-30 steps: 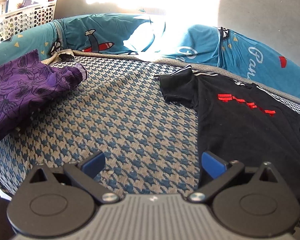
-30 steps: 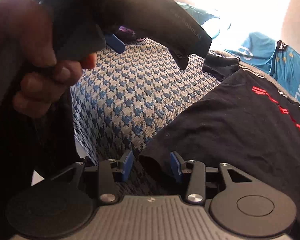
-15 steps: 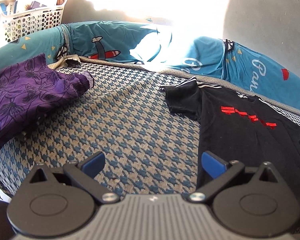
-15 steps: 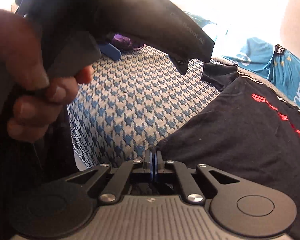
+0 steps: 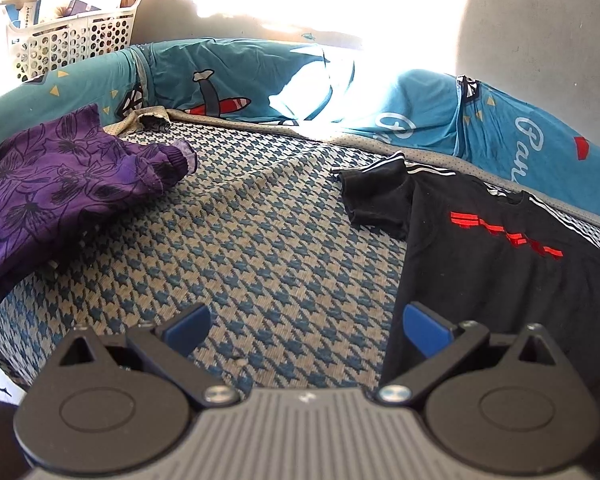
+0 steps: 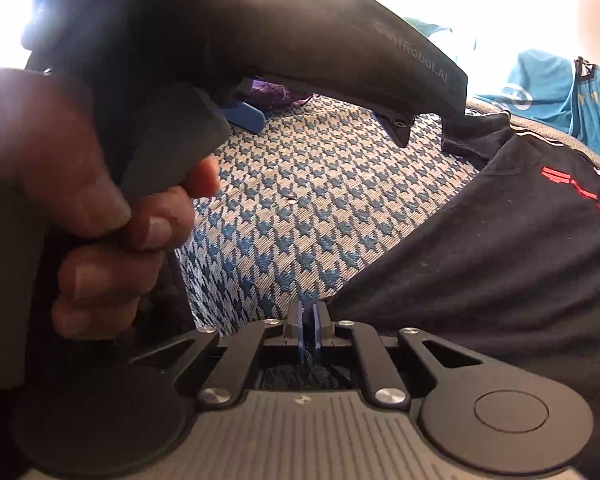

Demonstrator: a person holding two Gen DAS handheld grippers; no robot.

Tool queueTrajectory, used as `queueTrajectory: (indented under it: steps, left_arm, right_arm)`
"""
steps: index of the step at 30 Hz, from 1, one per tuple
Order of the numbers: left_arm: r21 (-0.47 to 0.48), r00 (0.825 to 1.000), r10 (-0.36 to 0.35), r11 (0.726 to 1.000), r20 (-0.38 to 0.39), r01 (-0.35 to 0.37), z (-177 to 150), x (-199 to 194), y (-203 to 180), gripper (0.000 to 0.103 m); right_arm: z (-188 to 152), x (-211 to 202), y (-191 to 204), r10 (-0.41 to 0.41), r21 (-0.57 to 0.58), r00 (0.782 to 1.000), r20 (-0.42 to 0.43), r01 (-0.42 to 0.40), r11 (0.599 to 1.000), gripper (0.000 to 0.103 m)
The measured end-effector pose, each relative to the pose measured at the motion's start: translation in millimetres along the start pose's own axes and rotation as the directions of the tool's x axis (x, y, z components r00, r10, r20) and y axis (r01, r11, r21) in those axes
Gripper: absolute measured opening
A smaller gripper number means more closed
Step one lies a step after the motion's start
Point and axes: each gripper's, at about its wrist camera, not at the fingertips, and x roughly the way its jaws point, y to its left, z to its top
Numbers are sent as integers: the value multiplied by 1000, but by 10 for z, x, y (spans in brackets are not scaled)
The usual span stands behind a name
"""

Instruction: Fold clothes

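T-shirt (image 5: 500, 264) right, floral garment (image 5: 52, 184) left, on bedspread (image 5: 260, 240).

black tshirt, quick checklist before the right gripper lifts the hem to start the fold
1. Right gripper shut at the hem of the black tshirt: ok.
2. Cloth really caught between its fingers: cannot tell, the corner is hidden there.
3. Left gripper open, holding nothing: ok.
4. Tshirt lying flat: not ok, the sleeve is bunched.
5. Purple garment well apart from the tshirt: ok.
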Motion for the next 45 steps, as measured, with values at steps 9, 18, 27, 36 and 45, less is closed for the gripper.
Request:
queueTrajectory:
  steps: [9, 18, 27, 36, 45]
  left_arm:
    - [67, 999, -33, 997, -40, 36, -29, 95, -253, 103]
    - [205, 994, -83, 974, -66, 94, 49, 277, -699, 103]
    - [290, 987, -134, 945, -85, 153, 164, 598, -1020, 103]
    - [286, 986, -132, 945, -106, 157, 174, 956, -1221, 103]
    - [258, 990, -72, 961, -124, 103, 94, 1258, -1215, 103]
  right_arm:
    - [-93, -391, -339, -6, 80, 1000, -8, 7, 997, 11]
    - [-132, -653, -1182, -125, 205, 992, -9, 124, 971, 19]
    - [-269, -992, -2023, -315, 317, 948, -44, 312, 895, 25]
    - [-563, -1166, -2831, -565, 519, 805, -183, 567, 640, 26]
    - [-769, -1190, -3093, -567, 628, 782, -259, 582, 516, 27]
